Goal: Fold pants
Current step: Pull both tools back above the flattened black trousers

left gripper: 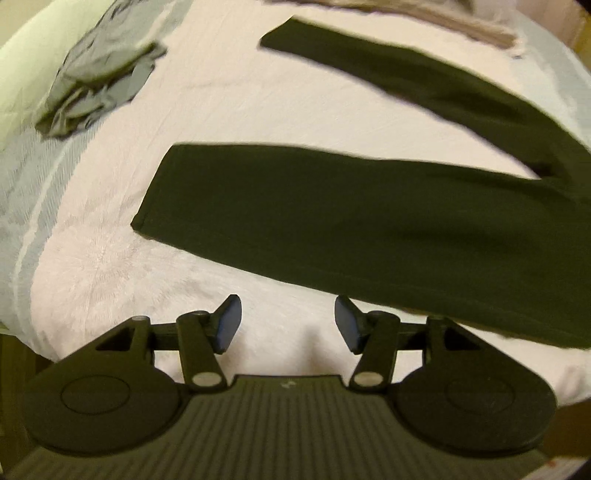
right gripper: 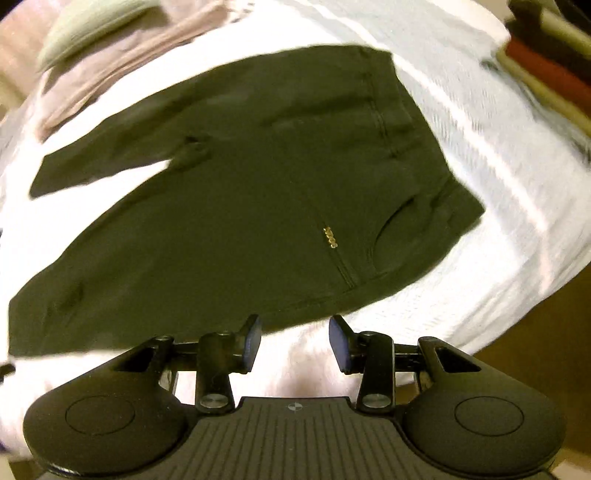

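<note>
We see a bed (left gripper: 229, 99) covered by a pale pink-white blanket, with a pale blue striped band along its edge in both wrist views. The dark pants (left gripper: 351, 229) lie flat and spread on it, unfolded. From the left wrist view the two legs run apart: the near leg ends in a hem towards the left, the far leg reaches up and away, and they join at the right edge of view. From the right wrist view we note the waist end of the pants (right gripper: 266, 177), waistband towards the right, a pocket opening beside it, and a small gold mark (right gripper: 330, 237) on the fabric.

A crumpled grey garment (left gripper: 99, 74) sits well apart from the pants, near the far left of the bed. A beige cloth (left gripper: 436, 18) lies beyond the far leg; it is blurred.

Left claw (left gripper: 288, 325): jaws apart, empty, over bare blanket just beside the near leg's lower edge. Right claw (right gripper: 294, 343): jaws apart, empty, at the near edge of the pants below the waist; we cannot tell whether it touches the fabric.
</note>
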### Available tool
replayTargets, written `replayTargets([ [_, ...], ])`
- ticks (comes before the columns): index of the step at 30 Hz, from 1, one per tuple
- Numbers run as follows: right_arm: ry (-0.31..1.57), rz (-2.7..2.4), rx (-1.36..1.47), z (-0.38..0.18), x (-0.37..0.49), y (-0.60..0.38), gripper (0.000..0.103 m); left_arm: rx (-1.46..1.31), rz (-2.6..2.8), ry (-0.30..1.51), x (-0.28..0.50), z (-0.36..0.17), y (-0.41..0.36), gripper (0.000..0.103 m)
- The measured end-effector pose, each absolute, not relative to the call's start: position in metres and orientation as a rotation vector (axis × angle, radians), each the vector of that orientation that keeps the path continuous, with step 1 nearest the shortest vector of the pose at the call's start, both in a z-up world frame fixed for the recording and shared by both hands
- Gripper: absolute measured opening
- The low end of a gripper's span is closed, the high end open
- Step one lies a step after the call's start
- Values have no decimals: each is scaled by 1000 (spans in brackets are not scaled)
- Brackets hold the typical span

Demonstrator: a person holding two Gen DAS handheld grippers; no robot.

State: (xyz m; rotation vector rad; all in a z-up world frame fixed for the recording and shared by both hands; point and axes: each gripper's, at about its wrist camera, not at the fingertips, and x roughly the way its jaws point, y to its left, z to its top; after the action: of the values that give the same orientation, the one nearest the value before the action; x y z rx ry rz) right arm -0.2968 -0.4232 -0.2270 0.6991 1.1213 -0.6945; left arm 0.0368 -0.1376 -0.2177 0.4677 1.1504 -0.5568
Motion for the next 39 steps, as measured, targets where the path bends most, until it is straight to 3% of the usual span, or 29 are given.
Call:
replayTargets([
  [6,1078,-541,611,-158,-322,-400,47,458,-603,1064,-49,-141,-138,63],
  [12,1066,-449,507,-115,-362,-379,54,470,-617,1022,-126,-99,-122,65],
  [24,1089,-299,379,-95,-418,-368,58,496,-595,970,-218,-60,-114,69],
  [39,1095,-256,385,-93,-440,-376,58,524,-600,957,-252,-47,-120,70],
])
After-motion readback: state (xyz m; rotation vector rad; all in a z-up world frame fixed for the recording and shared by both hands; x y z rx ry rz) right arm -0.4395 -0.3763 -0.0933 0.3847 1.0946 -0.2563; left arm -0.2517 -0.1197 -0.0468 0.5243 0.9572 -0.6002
